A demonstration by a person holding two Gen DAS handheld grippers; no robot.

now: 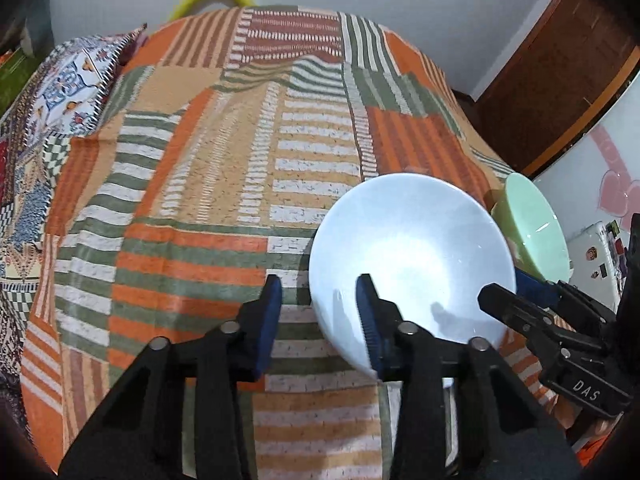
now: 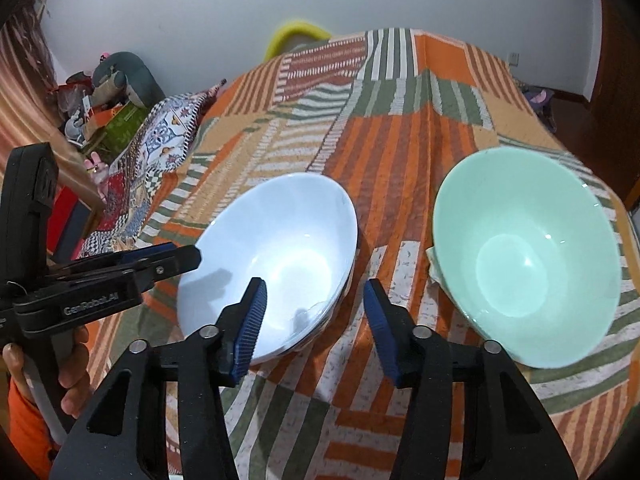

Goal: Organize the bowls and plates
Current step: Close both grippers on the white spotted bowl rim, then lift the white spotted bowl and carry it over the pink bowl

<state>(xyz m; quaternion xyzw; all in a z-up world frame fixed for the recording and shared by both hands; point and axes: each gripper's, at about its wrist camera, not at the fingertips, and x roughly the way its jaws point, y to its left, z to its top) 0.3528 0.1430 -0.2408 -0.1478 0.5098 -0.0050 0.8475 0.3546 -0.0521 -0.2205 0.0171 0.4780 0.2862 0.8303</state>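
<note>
1. Bowls: white bowl (image 2: 276, 256) and green bowl (image 2: 524, 252) sit side by side on the striped bedspread (image 2: 400, 168), apart; further rims show stacked under the white one.
2. Left gripper (image 1: 318, 312): jaws parted, straddling the white bowl's near-left rim, pads not pressing.
3. Right gripper (image 2: 316, 312): jaws parted over the gap between the bowls, nothing held.
4. Writing: "GenRobot.AI" on the left gripper's side, seen from the right wrist; "DAS" on the right gripper, seen from the left wrist.
5. Patterned pillow (image 2: 172, 136) lies at the bedspread's far left.

hidden: green bowl (image 1: 534, 236) partly behind white bowl (image 1: 412, 256)
</note>
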